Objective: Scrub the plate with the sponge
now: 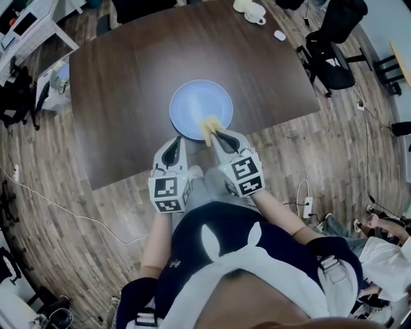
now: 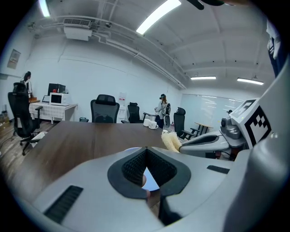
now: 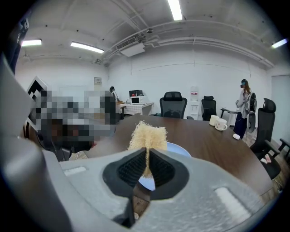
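from the head view i see the blue plate (image 1: pixel 192 103) lying flat on the dark wooden bench (image 1: pixel 122 90), nearer the bench's near edge than its far one. my right hand-held gripper (image 1: pixel 212 133) is clenched on the yellow sponge (image 1: pixel 209 125) — in the right gripper view the two black pads press its lower part flat between them, and its frayed top sticks out past the tips. the sponge sits over the plate's near rim; whether it actually touches the plate i cannot tell from any view. the left hand-held gripper (image 1: pixel 174 142) hangs just beside the right one, on its left, near the bench edge, its tips pointing at the plate's near-left rim and just short of it. in the left gripper view its jaw tips meet with nothing caught between them, and only a sliver of the blue plate shows through the gap behind the pads. the two grippers are close together but apart. at the far end of the bench stand two white mugs (image 1: pixel 252 10), well apart from the plate, and a black office chair (image 1: pixel 331 45) stands off the bench's far right corner on the wood floor (image 1: pixel 45 193).
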`<state>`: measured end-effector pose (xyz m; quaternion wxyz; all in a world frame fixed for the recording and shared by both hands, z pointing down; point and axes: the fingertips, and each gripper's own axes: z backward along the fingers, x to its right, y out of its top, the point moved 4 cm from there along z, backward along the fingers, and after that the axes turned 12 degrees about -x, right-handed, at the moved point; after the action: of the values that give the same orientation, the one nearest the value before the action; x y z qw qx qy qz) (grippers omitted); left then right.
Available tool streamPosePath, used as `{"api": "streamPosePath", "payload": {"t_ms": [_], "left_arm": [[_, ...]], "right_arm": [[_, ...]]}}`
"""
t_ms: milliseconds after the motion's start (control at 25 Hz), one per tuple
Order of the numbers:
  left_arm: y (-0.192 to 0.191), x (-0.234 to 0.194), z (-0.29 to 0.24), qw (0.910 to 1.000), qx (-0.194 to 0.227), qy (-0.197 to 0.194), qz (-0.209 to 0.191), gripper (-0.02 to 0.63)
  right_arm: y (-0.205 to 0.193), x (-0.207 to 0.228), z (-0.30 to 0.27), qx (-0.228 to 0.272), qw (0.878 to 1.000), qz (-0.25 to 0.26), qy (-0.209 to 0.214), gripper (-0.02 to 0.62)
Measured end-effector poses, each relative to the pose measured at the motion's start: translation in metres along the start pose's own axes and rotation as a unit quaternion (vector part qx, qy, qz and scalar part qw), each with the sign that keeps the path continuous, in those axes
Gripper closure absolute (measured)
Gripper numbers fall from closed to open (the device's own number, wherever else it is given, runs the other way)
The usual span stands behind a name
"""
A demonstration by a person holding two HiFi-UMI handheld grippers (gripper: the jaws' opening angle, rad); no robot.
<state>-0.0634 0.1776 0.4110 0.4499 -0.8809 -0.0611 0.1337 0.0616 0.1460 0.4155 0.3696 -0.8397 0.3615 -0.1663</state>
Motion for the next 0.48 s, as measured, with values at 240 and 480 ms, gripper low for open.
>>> {"api": "streamPosePath", "payload": {"t_ms": [240, 480], "left_arm": [[0.001, -0.016, -0.018, 0.9999, -0.012, -0.006, 0.002, 0.600], [-0.008, -0.030, -0.037, 0.9993, -0.032, -0.016, 0.010, 0.600]], "right_arm": [[0.009, 0.009, -0.015, -0.008, 1.000, 0.000, -0.015, 0.577], [0.012, 0.017, -0.036, -0.022, 0.999, 0.012, -0.029, 0.577]]}}
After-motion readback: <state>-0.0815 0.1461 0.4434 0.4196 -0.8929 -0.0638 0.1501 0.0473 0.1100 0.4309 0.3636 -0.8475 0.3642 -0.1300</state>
